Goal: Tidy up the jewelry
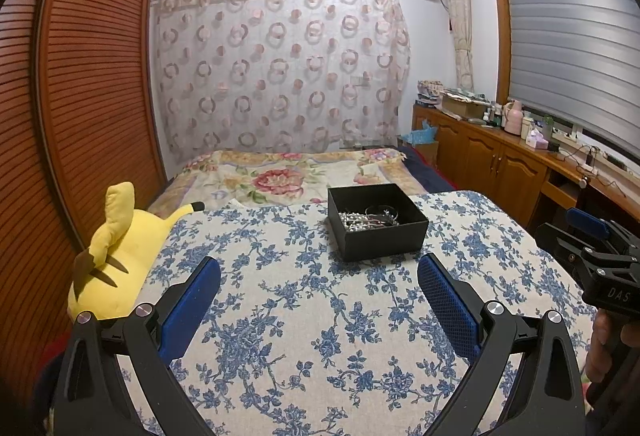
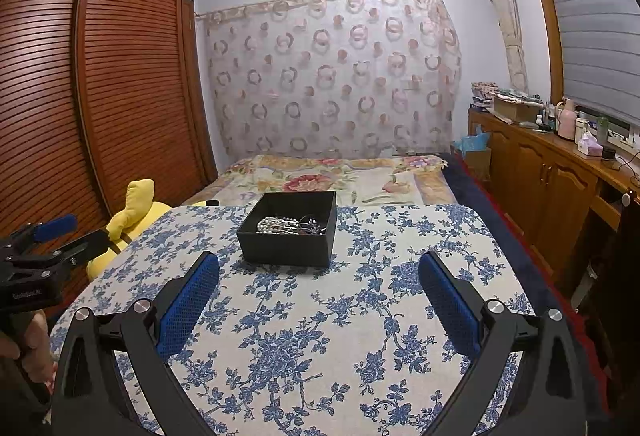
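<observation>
Open black box [image 1: 378,222] sits upright on the floral-clothed table, holding tangled pearl and silver jewelry [image 1: 368,219].

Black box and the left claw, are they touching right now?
Apart. In the left wrist view, the open left claw sits short of the black box, with a clear strip of flowered tablecloth between its fingertips and the box.
</observation>
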A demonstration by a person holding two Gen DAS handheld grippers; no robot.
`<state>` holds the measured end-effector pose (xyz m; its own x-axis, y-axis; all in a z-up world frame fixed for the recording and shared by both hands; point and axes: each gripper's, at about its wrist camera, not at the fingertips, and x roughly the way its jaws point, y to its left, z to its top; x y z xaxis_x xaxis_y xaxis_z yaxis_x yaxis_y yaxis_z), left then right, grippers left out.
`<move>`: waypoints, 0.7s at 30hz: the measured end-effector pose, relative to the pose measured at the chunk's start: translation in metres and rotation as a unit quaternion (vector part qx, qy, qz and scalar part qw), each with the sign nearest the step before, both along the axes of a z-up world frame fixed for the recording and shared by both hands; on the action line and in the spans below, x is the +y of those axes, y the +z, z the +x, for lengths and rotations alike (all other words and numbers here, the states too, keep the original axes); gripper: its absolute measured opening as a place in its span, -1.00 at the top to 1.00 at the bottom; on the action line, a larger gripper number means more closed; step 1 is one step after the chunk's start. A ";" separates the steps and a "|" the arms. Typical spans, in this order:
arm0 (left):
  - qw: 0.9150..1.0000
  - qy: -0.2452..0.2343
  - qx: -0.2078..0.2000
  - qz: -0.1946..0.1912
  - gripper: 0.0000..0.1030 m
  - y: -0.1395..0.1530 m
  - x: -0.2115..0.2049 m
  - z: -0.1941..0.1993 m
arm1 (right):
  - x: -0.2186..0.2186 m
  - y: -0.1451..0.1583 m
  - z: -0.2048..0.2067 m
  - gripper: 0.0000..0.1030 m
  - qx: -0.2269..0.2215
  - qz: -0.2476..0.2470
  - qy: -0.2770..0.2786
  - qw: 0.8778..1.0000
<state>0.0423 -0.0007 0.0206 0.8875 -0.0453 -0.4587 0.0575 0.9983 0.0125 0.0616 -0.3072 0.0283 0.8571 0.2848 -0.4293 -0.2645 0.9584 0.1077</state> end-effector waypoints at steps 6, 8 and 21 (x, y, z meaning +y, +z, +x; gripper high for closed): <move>1.000 0.000 0.000 0.000 -0.85 0.000 -0.001 0.000 | 0.000 0.000 0.000 -0.95 0.000 0.000 0.000 1.000; 1.000 0.000 0.000 0.000 -0.85 0.000 0.000 0.000 | 0.000 0.000 0.000 -0.95 0.000 0.000 0.000 1.000; 1.000 0.000 -0.001 0.000 -0.85 0.002 -0.001 -0.001 | 0.000 0.000 0.000 -0.95 0.000 0.000 0.000 1.000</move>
